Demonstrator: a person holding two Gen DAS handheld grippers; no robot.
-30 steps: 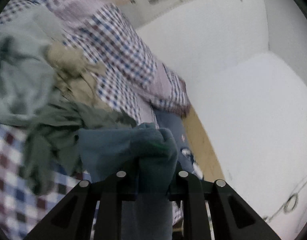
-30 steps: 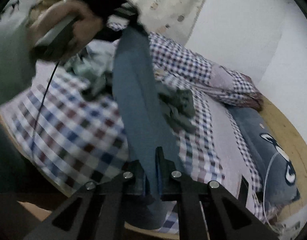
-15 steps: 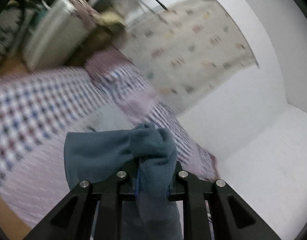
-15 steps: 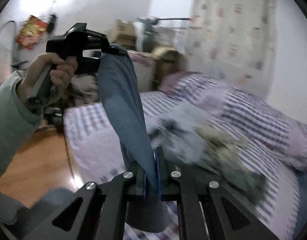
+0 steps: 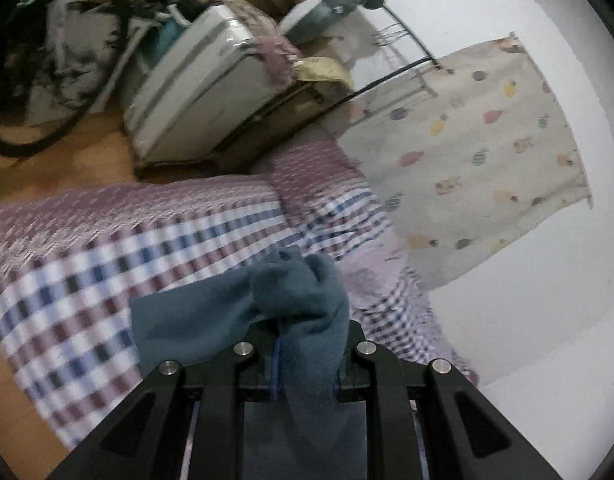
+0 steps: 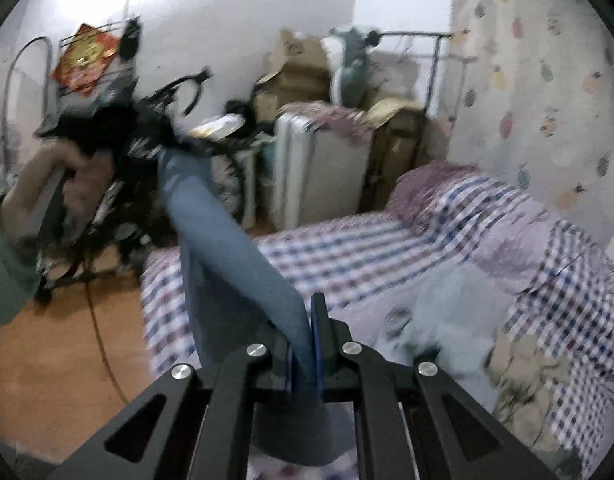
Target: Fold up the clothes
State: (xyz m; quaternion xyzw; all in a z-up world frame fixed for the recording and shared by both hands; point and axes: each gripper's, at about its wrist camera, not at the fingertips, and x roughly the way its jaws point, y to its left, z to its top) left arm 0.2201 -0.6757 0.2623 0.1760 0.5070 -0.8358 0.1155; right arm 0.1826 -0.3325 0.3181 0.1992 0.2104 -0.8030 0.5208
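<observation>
A blue-grey garment (image 6: 223, 240) hangs stretched in the air between my two grippers, above the checked bed. My right gripper (image 6: 305, 360) is shut on one end of it. My left gripper (image 5: 307, 360) is shut on the other end, which bunches over its fingers (image 5: 295, 292). In the right wrist view the left gripper (image 6: 147, 148) is up at the left, blurred, in a hand. More clothes lie on the bed at the right: a pale grey piece (image 6: 451, 312) and a beige piece (image 6: 523, 368).
The bed has a red, blue and white checked sheet (image 5: 119, 264). Beyond its end stand a white suitcase (image 5: 199, 80), cardboard boxes (image 6: 299, 68) and a bicycle (image 5: 47, 60). A patterned curtain (image 5: 479, 152) hangs on the wall. A wooden floor (image 6: 55, 360) lies at the left.
Both grippers have swung with the garment held between them, away from the clothes pile toward the end of the bed and the clutter behind it. The left gripper has dropped a little lower.
</observation>
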